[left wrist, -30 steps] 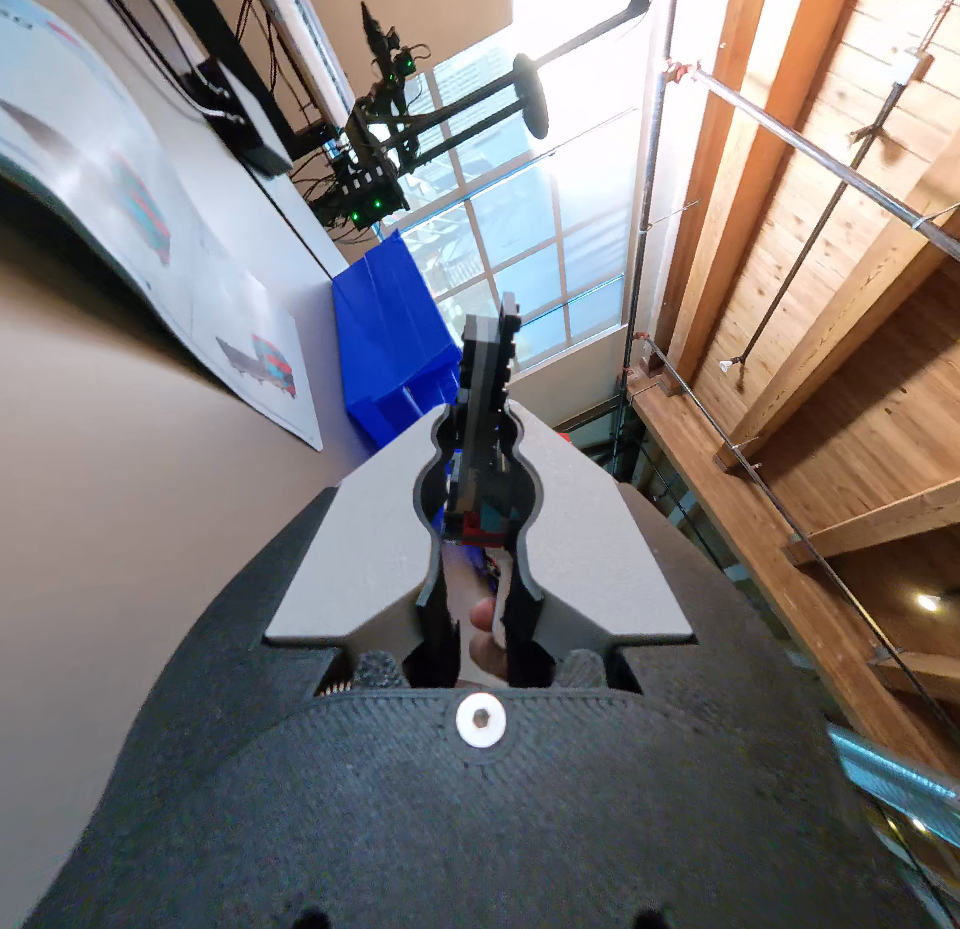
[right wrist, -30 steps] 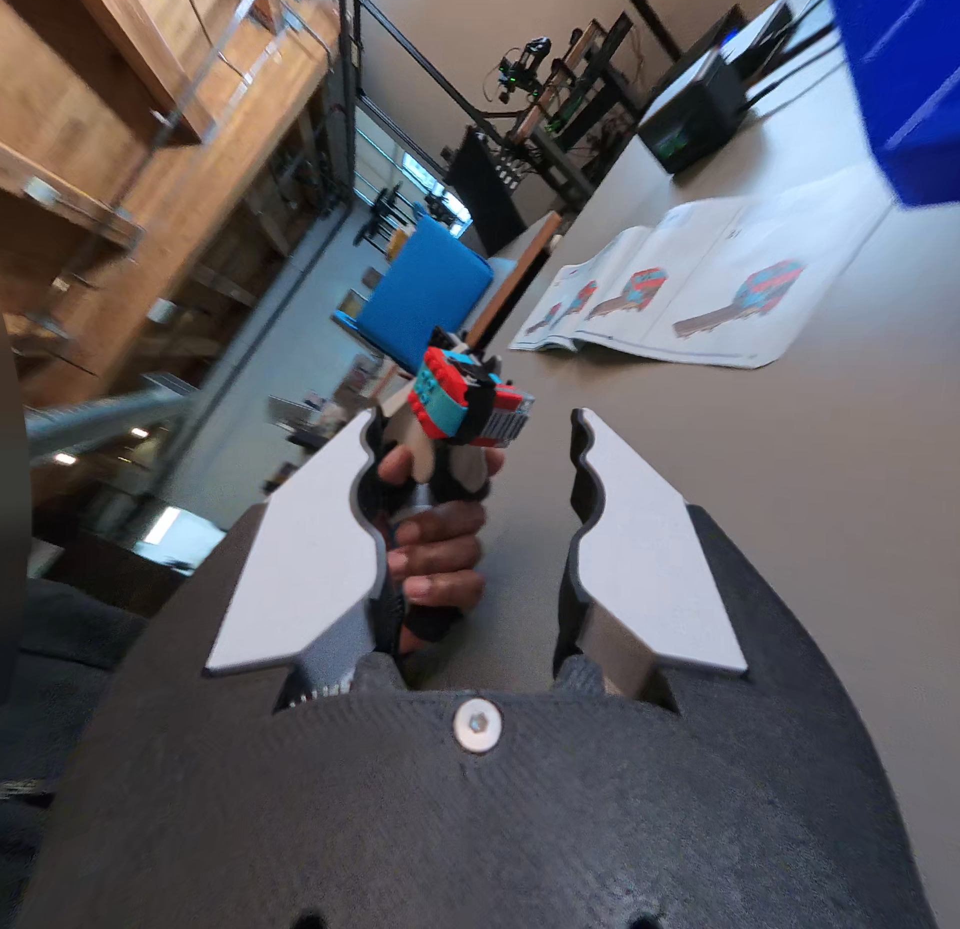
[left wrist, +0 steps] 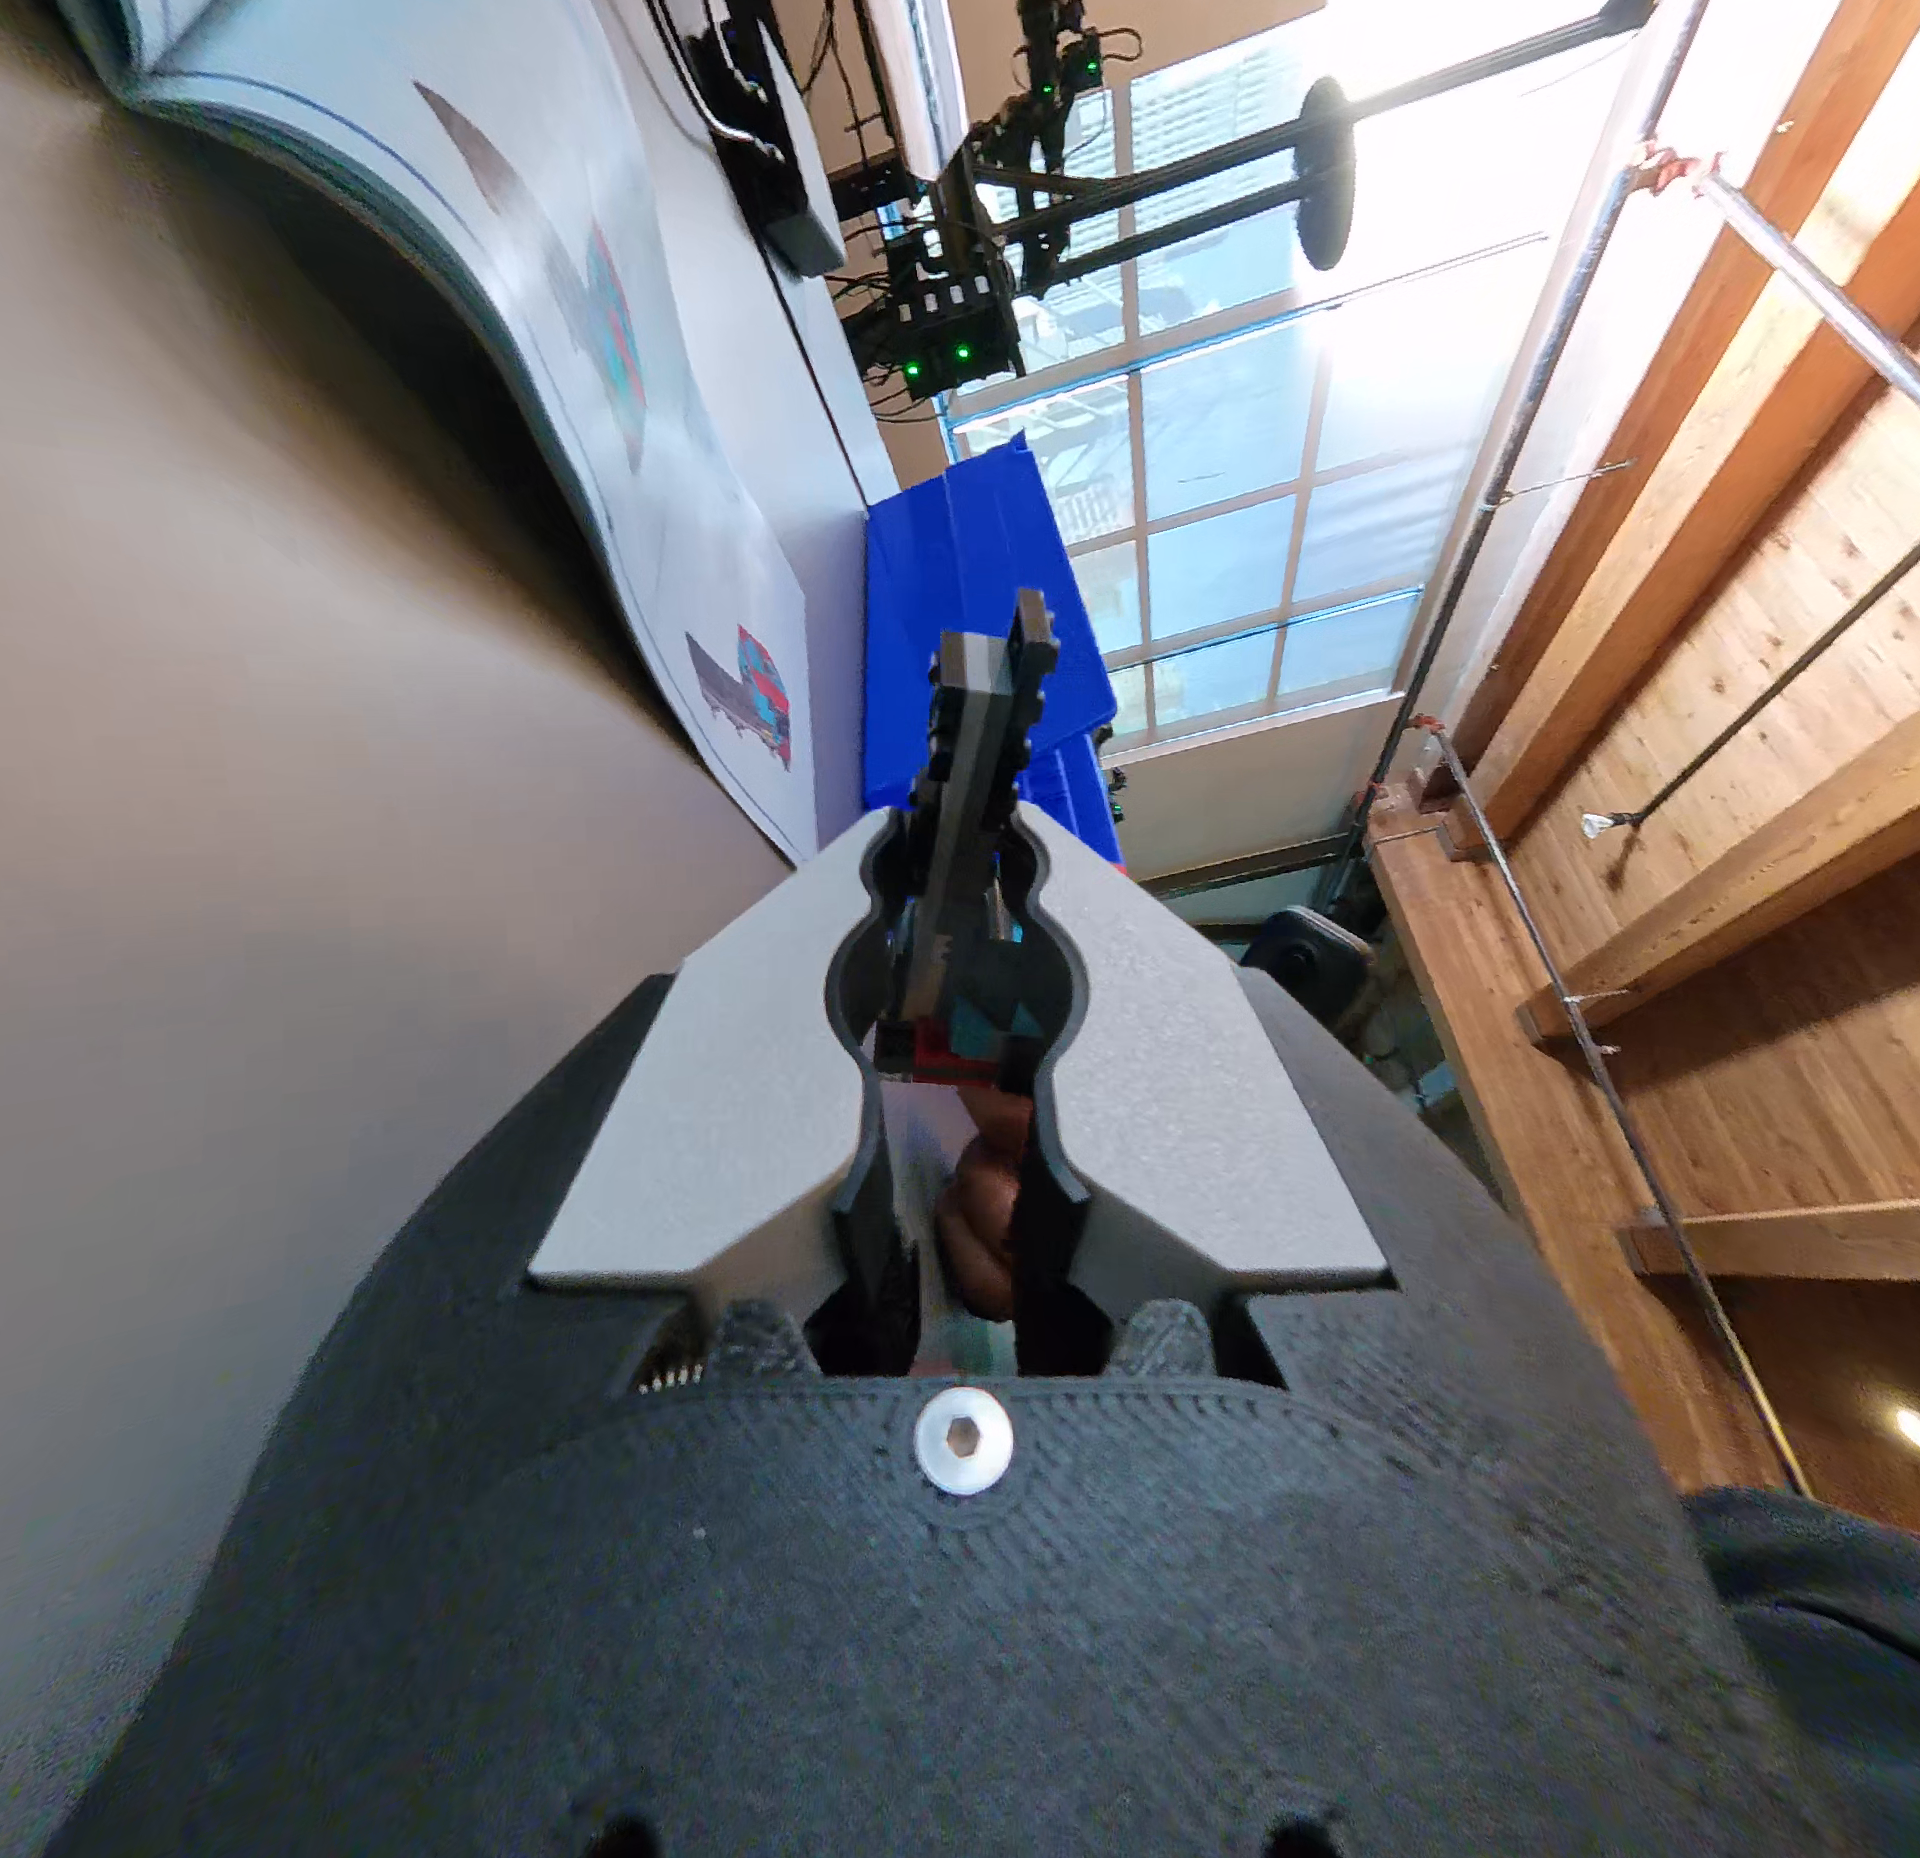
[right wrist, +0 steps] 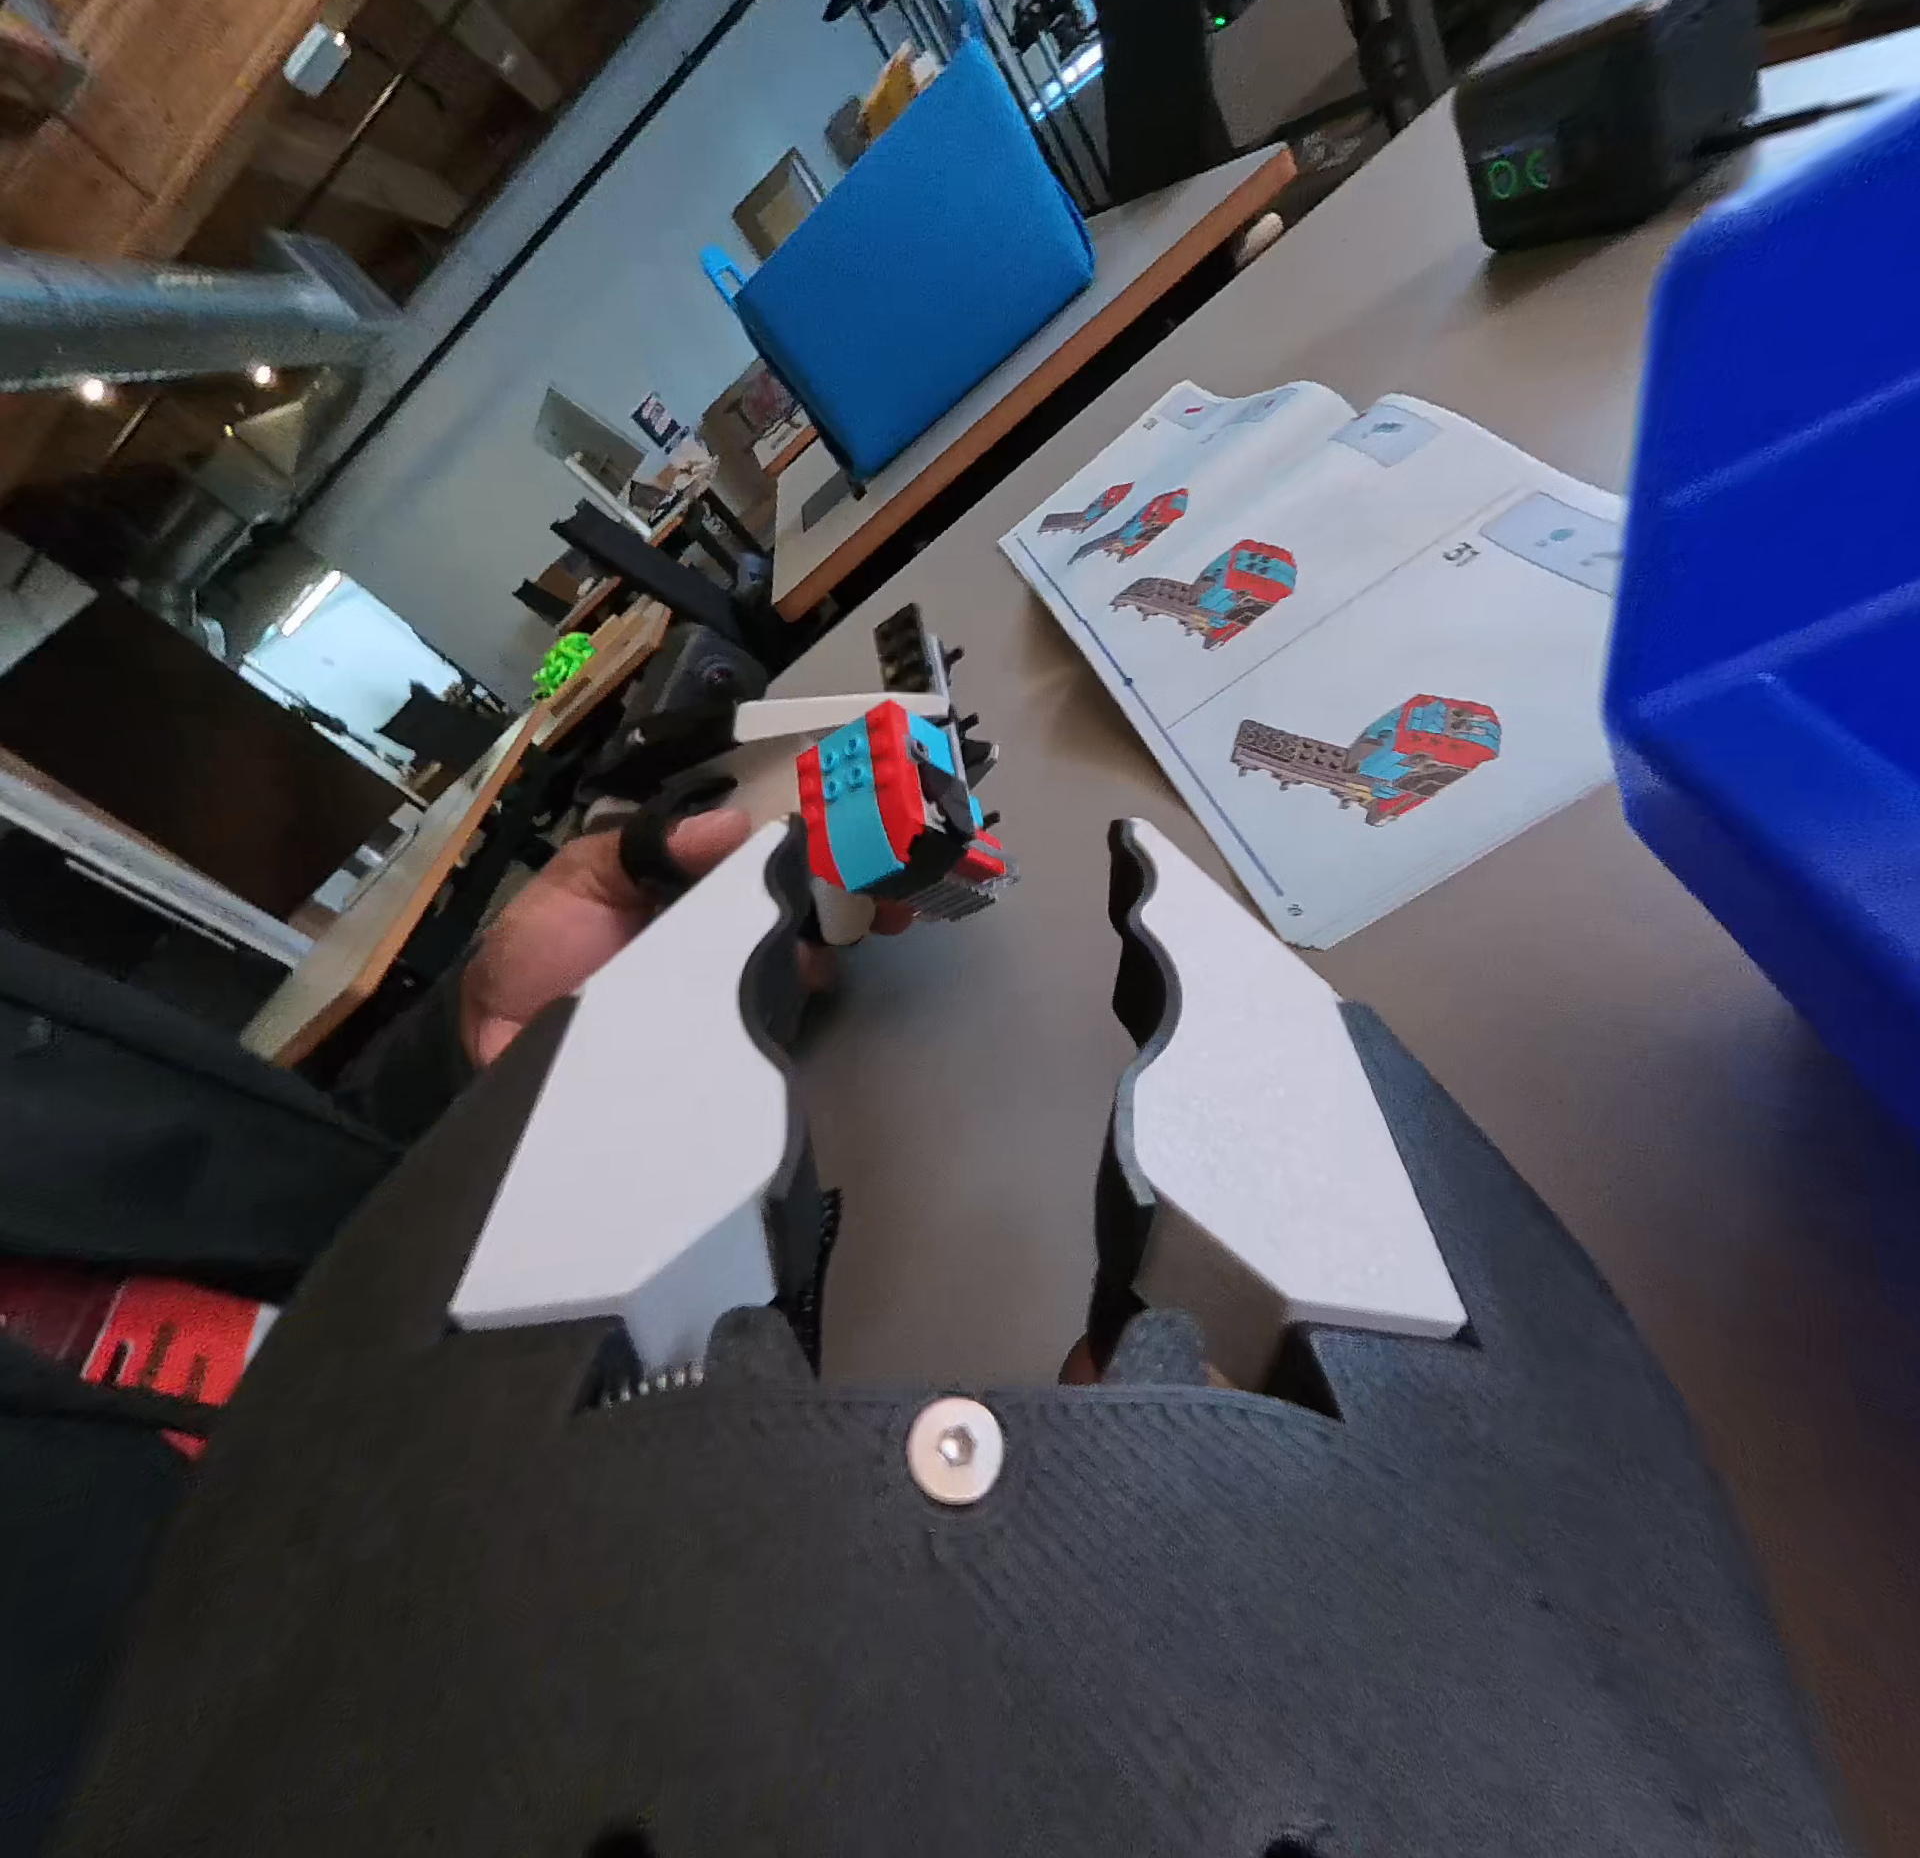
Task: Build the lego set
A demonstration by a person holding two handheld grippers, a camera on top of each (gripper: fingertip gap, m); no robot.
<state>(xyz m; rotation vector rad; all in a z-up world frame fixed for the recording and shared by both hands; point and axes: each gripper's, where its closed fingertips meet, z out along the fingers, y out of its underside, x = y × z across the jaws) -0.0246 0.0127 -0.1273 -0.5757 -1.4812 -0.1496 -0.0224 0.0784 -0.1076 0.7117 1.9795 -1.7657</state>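
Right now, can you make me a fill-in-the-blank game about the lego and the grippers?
1. The left gripper is shut on the ____ model.
2. The right gripper has its jaws ____ and holds nothing.
3. The open instruction booklet lies on the ____.
4. The plastic bin beside the booklet is ____ in colour.

Missing words: lego; open; table; blue
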